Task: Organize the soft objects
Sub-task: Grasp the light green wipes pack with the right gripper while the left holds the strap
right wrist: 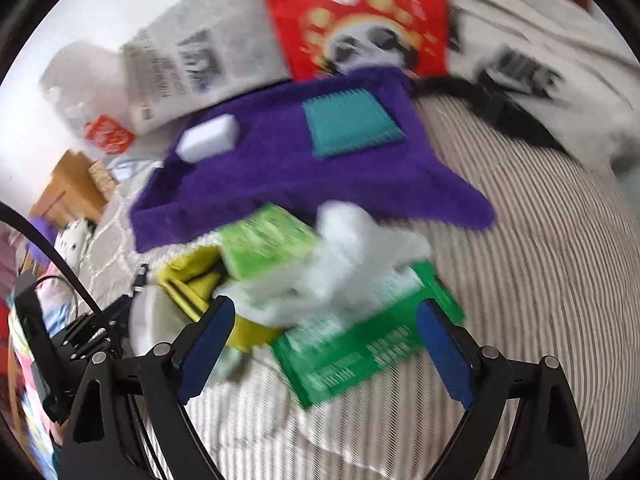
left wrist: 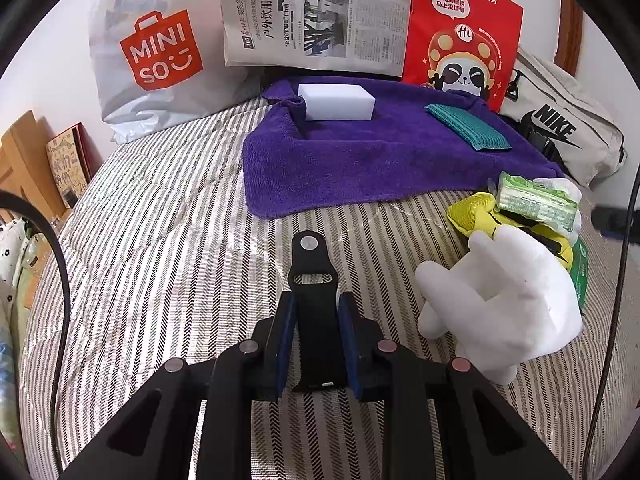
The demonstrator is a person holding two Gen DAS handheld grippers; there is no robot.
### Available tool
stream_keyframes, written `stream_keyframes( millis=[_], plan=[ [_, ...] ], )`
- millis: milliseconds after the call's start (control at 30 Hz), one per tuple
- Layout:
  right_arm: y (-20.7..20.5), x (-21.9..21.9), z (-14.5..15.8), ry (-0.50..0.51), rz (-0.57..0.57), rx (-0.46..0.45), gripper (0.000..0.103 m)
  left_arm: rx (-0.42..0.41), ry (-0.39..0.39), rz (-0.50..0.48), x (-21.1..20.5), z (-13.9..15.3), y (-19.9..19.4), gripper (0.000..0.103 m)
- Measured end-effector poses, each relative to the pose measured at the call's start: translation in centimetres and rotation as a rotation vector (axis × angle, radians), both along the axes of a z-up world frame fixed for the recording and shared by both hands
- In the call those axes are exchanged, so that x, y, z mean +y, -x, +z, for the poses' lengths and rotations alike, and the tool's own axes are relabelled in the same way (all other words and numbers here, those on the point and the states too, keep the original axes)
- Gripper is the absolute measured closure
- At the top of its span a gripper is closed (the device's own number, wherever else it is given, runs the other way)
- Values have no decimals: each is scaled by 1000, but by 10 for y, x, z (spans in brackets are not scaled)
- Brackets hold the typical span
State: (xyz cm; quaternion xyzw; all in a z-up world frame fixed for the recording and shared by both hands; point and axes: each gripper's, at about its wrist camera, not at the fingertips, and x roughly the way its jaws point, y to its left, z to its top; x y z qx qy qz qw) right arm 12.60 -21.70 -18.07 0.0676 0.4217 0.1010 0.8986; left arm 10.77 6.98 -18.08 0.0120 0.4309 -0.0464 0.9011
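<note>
We are working on a bed (left wrist: 160,216) with a striped cover, bags and a newspaper (left wrist: 316,16) propped along the wall behind it.

Our left gripper (left wrist: 318,344) is clenched on a black strap (left wrist: 310,280), whose long axis runs straight ahead along the fingers toward the purple towel (left wrist: 360,160). That towel lies directly forward, a clear stretch of cover between it and the strap's tip, so we judge the coming move to be a straight carry ahead.

Our right gripper (right wrist: 324,344) is spread wide and holds nothing; it hangs just over the heap, the green packet (right wrist: 360,344) between its fingers. This view is blurred.

Count: on the towel, one white sponge (left wrist: 338,102) and one teal pad (left wrist: 468,126). In the heap to the right: one white glove (left wrist: 512,288), one yellow cloth (left wrist: 472,210), one pale green tissue pack (left wrist: 536,200), one green packet, one crumpled white piece (right wrist: 360,248).
</note>
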Motion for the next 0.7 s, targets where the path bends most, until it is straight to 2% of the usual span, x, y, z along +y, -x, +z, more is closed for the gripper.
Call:
stream_keyframes(
  millis=[100,233,367,533,567,600,700],
  plan=[
    [-3,27,13,44,100,-68,11,0,4,0,1,0,0,81],
    [-19,60,16,115,211,-88,12,0,6,1,1,0,0,81],
    [-43,77,3,175,257,-40,24,0,15,3,2,1,0,81],
    [-61,77,-17,207,277,29,26,1,29,3,4,0,0,81],
    [-64,77,-20,213,279,37,37,1,32,3,4,0,1,81],
    [-66,77,-23,222,275,42,54,1,34,3,4,1,1,81],
    [-65,69,-21,193,258,47,65,1,43,3,5,1,0,81]
  ],
)
